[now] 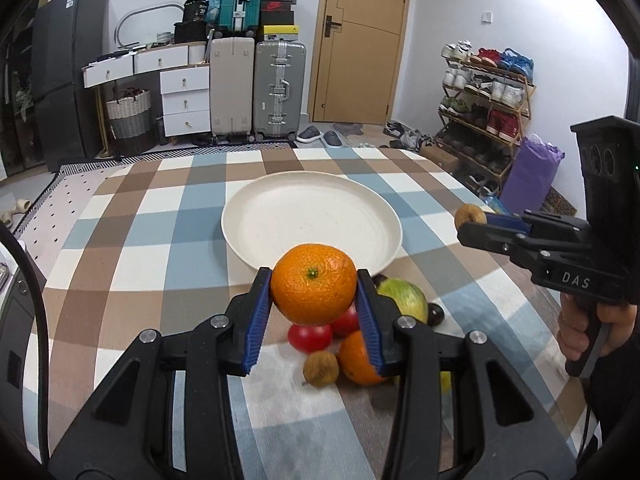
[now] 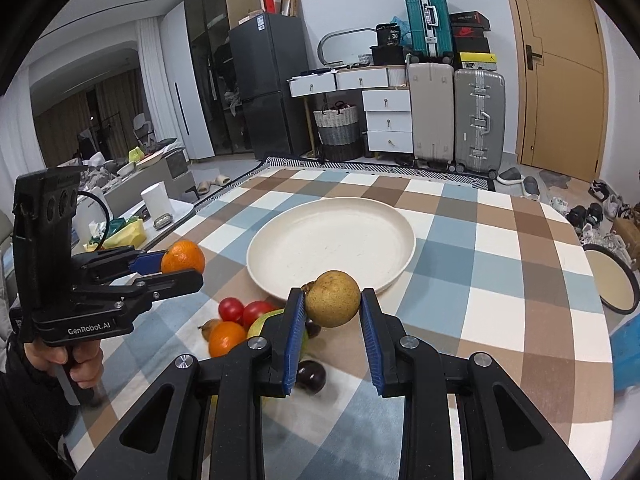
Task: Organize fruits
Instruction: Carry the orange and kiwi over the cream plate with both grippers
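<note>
My left gripper is shut on an orange, held above the table just short of the near rim of the cream plate. My right gripper is shut on a small brown fruit, also lifted near the plate. Each gripper shows in the other's view: the right gripper with the brown fruit, the left gripper with the orange. Below lie red tomatoes, a second orange, a green fruit, another brown fruit and a dark fruit.
The table wears a checked cloth. A round black-rimmed tray sits at its right edge. Behind stand suitcases, white drawers, a shoe rack and a door. A person's hands hold both gripper handles.
</note>
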